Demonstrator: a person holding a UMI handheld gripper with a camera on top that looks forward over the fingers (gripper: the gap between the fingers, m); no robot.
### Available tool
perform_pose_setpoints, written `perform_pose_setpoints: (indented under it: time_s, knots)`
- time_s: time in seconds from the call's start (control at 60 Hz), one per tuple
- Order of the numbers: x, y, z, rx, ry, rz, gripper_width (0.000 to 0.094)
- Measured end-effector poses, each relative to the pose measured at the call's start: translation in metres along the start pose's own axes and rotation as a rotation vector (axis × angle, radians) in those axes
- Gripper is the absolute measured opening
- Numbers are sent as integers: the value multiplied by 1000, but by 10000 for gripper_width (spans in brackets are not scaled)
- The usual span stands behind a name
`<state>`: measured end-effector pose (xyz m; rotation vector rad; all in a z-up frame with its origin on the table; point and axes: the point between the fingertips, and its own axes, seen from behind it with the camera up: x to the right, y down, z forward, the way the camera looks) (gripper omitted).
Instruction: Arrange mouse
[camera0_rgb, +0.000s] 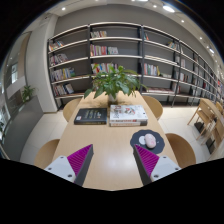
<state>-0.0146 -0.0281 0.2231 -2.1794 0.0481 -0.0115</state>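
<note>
A white mouse (149, 140) lies on a round dark mouse mat (147, 142) on the pale wooden table (110, 140), to the right, just beyond my right finger's tip. My gripper (113, 153) is open and empty above the table's near part, its magenta pads (80, 160) spread wide apart. Nothing stands between the fingers.
A dark book (91, 116) and a stack of books (128, 114) lie at the table's far end, with a green potted plant (113, 82) behind them. Chairs (181, 150) stand around the table. Bookshelves (120, 60) fill the back wall.
</note>
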Motion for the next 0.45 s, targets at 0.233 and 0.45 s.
perform_pose_setpoints:
  time_s: [0.233, 0.45]
  knots:
    - [-11, 37, -27, -43, 16, -22, 813]
    - [-10, 36, -37, -23, 14, 16, 811]
